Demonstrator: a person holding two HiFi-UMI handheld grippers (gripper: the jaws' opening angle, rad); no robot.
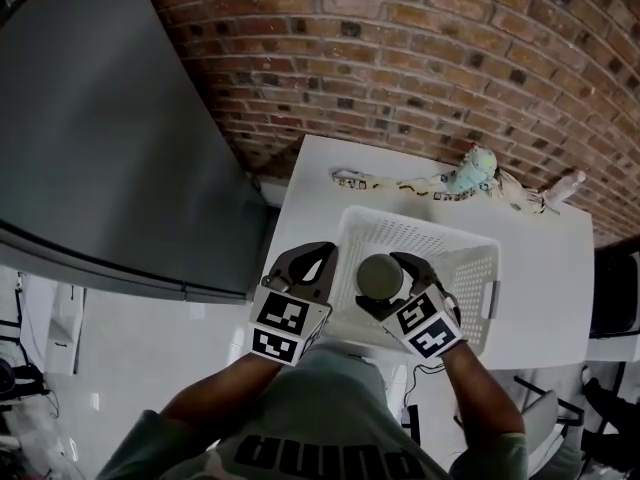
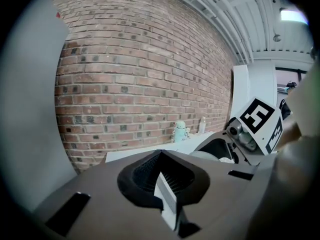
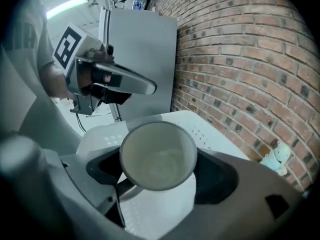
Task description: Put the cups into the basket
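Red brick wall [image 1: 400, 48] behind white table [image 1: 545, 268] — tall grey cabinet [image 1: 100, 118] alongside.

rough, matt brick with gritty mortar joints on the wall [image 1: 400, 58]. smooth, dull grey sheet on the tall panel [image 1: 90, 118], metal or laminate, hard to tell. white plastic on the basket [image 1: 478, 268], faintly glossy, pierced with small holes. plain smooth white on the table [image 1: 560, 268]. pale, smooth, softly matt inside of the cup [image 3: 157, 154], ceramic by the look. matt moulded plastic on the left gripper [image 2: 161, 159], ribbed at the pads; same on the right gripper [image 3: 157, 173]. soft matt cloth on the shirt [image 1: 330, 408].
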